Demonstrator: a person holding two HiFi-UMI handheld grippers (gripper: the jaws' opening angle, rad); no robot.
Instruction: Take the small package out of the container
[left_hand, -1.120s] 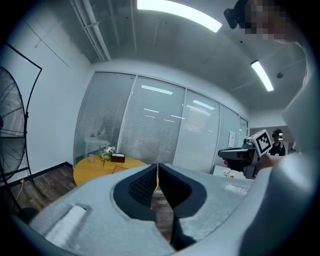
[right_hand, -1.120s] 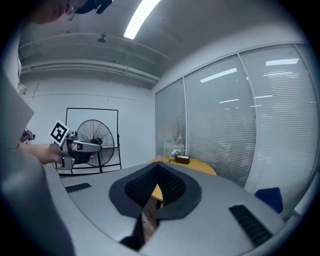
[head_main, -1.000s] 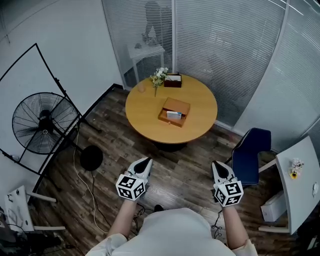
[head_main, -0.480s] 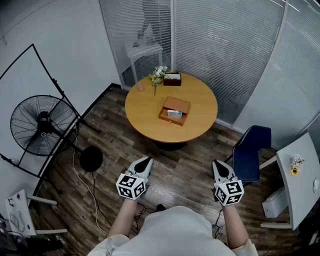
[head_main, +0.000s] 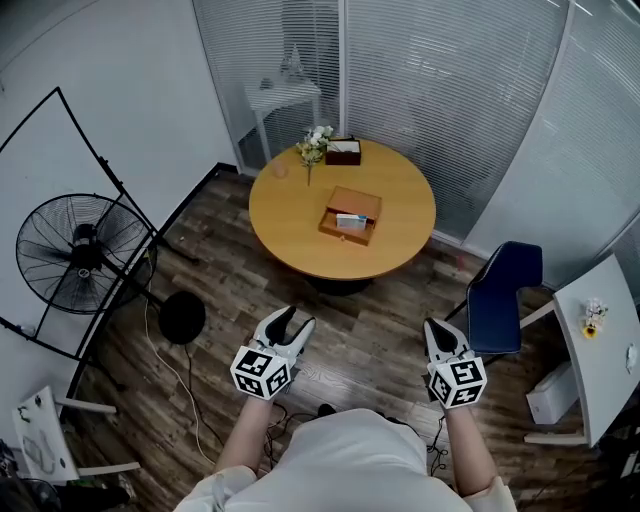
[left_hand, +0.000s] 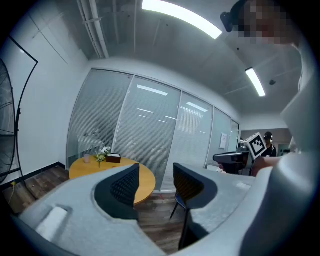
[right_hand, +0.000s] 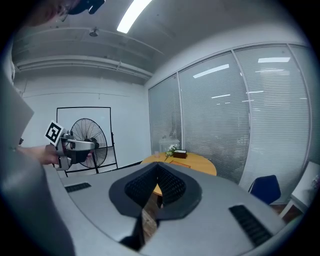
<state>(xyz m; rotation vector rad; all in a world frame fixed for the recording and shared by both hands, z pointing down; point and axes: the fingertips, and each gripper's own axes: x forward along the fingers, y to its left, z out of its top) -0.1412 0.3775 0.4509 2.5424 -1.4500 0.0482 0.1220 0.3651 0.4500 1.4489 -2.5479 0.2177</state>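
An open brown box (head_main: 351, 214) lies near the middle of the round wooden table (head_main: 300, 220), far ahead of me. Inside it shows a small white and blue package (head_main: 350, 223). My left gripper (head_main: 291, 320) hangs over the wooden floor, well short of the table. Its jaws have just been opening and stand apart with nothing between them; in the left gripper view (left_hand: 156, 176) the table (left_hand: 90, 166) lies beyond them. My right gripper (head_main: 437, 329) is level with it, jaws shut and empty, pointing at the table (right_hand: 197, 161).
A vase of flowers (head_main: 314, 143), a dark box (head_main: 343, 152) and a small cup (head_main: 281, 171) stand at the table's far edge. A standing fan (head_main: 80, 255) is at the left, a blue chair (head_main: 506, 298) and a white desk (head_main: 603, 345) at the right. Glass walls close the back.
My left gripper's jaws have parted; they were shut in both earlier frames. Both grippers have edged a little toward the table.
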